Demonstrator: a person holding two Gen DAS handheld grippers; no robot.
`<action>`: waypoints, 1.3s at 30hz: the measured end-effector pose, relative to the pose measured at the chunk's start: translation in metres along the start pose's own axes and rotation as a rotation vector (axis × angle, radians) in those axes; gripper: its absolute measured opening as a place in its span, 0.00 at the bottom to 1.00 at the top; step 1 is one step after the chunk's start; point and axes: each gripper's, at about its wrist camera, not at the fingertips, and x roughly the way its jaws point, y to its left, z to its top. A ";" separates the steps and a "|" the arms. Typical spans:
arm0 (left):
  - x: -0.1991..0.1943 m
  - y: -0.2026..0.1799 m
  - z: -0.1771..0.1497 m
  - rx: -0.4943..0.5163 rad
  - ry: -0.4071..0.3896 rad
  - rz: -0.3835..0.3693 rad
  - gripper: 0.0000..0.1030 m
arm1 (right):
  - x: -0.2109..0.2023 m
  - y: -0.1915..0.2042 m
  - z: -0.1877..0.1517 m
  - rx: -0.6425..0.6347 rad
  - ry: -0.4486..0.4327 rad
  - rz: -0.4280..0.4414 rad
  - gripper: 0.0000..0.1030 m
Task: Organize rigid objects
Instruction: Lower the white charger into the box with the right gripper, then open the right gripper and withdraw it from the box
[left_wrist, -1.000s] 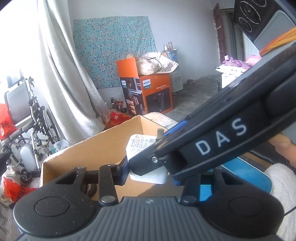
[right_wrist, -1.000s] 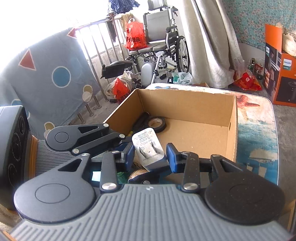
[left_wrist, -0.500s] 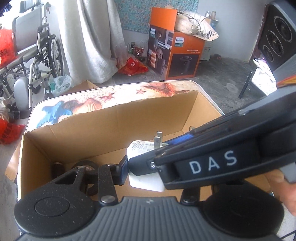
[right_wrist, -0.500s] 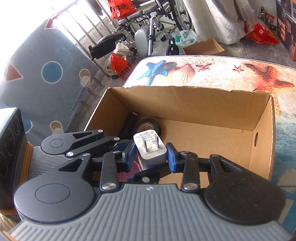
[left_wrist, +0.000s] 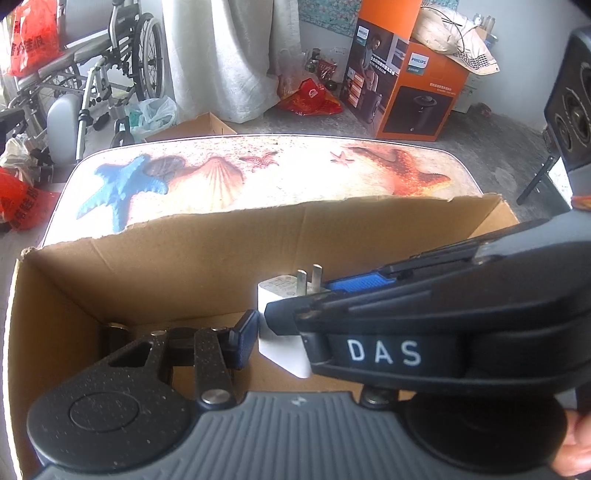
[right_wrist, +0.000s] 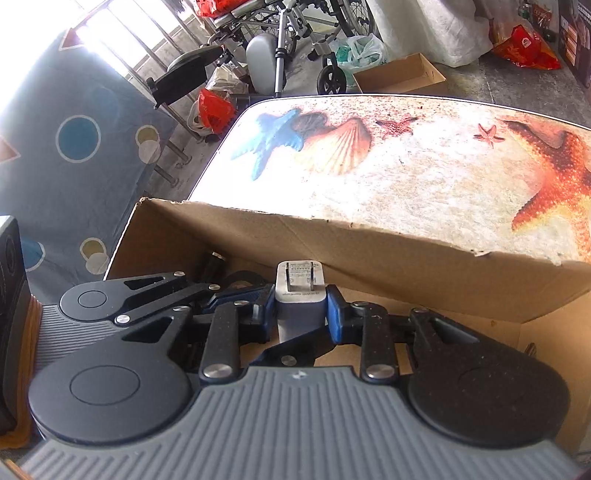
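Note:
A white wall charger (right_wrist: 300, 299) with two metal prongs is clamped between the blue pads of my right gripper (right_wrist: 300, 314), held over the open cardboard box (right_wrist: 369, 240). The charger also shows in the left wrist view (left_wrist: 280, 332), with the right gripper's black body marked DAS crossing in front of it. My left gripper (left_wrist: 280, 339) sits beside the charger on its left; its left pad (left_wrist: 243, 343) stands just apart from the charger and its right finger is hidden. Dark objects lie in the box's left corner (right_wrist: 218, 266).
The box stands on a table with a seashell and starfish print (left_wrist: 258, 177). A wheelchair (left_wrist: 92, 81), red bags and an orange Philips carton (left_wrist: 402, 88) stand on the floor beyond. A black speaker (left_wrist: 572, 110) stands at the right.
Both grippers have tilted down and moved lower over the box, so the view looks into it. The charger stays clamped in the right gripper.

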 end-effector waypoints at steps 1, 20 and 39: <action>0.003 0.002 -0.001 -0.002 0.009 0.001 0.46 | 0.004 0.001 -0.001 -0.013 -0.003 -0.012 0.25; -0.021 0.010 -0.014 -0.028 0.026 -0.006 0.66 | 0.003 0.013 -0.007 -0.073 -0.018 -0.049 0.29; -0.181 -0.013 -0.119 0.084 -0.238 -0.202 0.87 | -0.210 0.048 -0.139 0.018 -0.375 0.074 0.42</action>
